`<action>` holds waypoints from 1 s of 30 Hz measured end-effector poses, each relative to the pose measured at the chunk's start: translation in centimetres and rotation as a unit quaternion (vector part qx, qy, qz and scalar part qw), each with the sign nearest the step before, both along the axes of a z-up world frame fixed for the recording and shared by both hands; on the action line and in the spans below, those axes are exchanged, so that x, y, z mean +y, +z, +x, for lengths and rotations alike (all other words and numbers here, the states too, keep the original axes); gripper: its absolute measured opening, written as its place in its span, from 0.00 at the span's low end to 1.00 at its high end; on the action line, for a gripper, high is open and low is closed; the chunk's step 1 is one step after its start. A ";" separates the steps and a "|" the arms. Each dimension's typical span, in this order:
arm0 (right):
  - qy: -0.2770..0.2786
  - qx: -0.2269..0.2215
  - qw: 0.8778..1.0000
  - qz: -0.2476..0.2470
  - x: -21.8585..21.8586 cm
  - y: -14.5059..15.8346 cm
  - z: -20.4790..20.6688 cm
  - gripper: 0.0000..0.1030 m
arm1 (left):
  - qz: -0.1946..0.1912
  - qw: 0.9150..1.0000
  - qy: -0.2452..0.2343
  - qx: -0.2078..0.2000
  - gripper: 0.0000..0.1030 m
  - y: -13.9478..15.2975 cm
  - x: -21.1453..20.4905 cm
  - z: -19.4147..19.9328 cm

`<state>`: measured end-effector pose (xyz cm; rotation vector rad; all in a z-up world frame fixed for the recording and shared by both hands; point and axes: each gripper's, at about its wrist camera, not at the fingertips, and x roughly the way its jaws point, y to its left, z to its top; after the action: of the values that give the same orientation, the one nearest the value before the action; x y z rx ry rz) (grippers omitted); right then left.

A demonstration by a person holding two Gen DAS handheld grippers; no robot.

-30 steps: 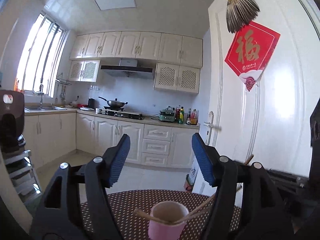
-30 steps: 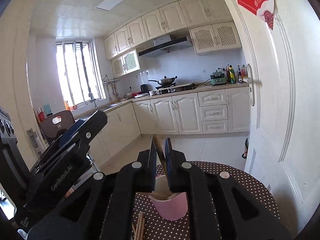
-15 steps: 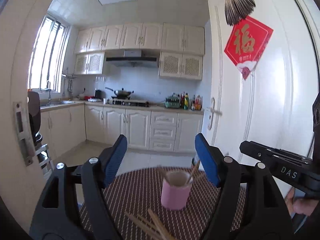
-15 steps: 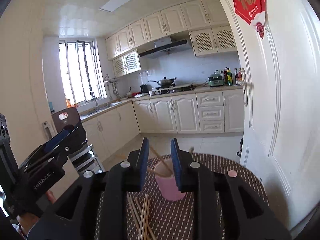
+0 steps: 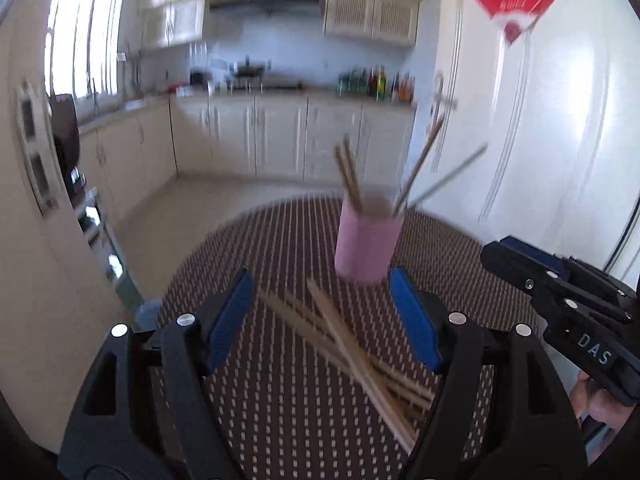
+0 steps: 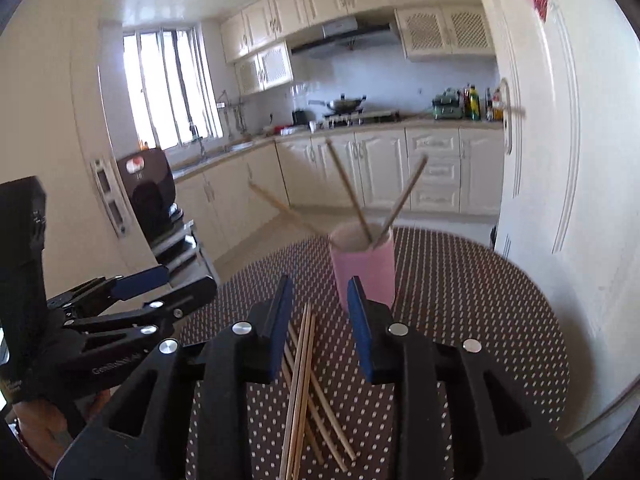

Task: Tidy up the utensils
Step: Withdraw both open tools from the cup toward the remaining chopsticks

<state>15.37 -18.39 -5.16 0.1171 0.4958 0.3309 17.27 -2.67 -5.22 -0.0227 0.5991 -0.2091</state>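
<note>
1. Right gripper (image 6: 318,326): I see its jaws narrow and opening, nothing pressed between the pads. The loose chopsticks (image 6: 304,380) lie on the table below the gap, running roughly along my line of sight.
2. Left gripper (image 5: 322,320): I see its jaws wide, holding nothing. The same pile of chopsticks (image 5: 348,344) lies slantwise beneath and between its fingers, its far ends near the cup.
3. Cup (image 6: 363,266): pink, upright on the table (image 6: 460,300), just beyond the right fingertips. Several chopsticks already stand in it, leaning outward in different directions.
4. Handling, as I judge it: the sticks are light, stiff, thin and smooth. They are likely to roll or pivot under a pad, and a pinch near one end would let the long free end swing.
5. Where to grip, as I judge it: take one stick across its width near mid-length, where it lies clear of its neighbours. The pile overlaps and crosses, so a low approach risks dragging two at once.
6. Cup caution: it looks light and tall, and the leaning sticks could tip it if knocked. I would lower each new stick in near vertical.
7. Surroundings: the white door (image 6: 560,160) stands close to the table on the right; kitchen cabinets are well beyond.
</note>
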 end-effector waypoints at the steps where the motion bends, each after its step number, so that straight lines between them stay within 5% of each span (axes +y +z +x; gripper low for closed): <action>1: 0.002 0.005 1.000 -0.001 0.0 -0.3 0.2 0.28 | -0.003 1.000 -0.002 0.015 0.69 -0.6 0.1 0.3; 7: 0.006 0.046 0.999 0.002 -0.1 -2.7 1.2 0.33 | -0.032 0.994 -0.015 0.103 0.69 -4.4 0.3 2.2; 15: 0.008 0.092 0.996 0.008 -0.9 -5.1 2.0 0.37 | -0.018 0.978 -0.026 0.207 0.69 -9.7 -1.5 4.0; 30: 0.010 0.129 0.992 0.015 -1.8 -6.9 2.5 0.42 | 0.002 0.968 -0.023 0.251 0.69 -12.7 -3.1 4.3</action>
<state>17.84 -20.21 -12.08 0.1853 0.7481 0.3445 21.59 -5.81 -17.97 -0.0587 1.1069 -0.2499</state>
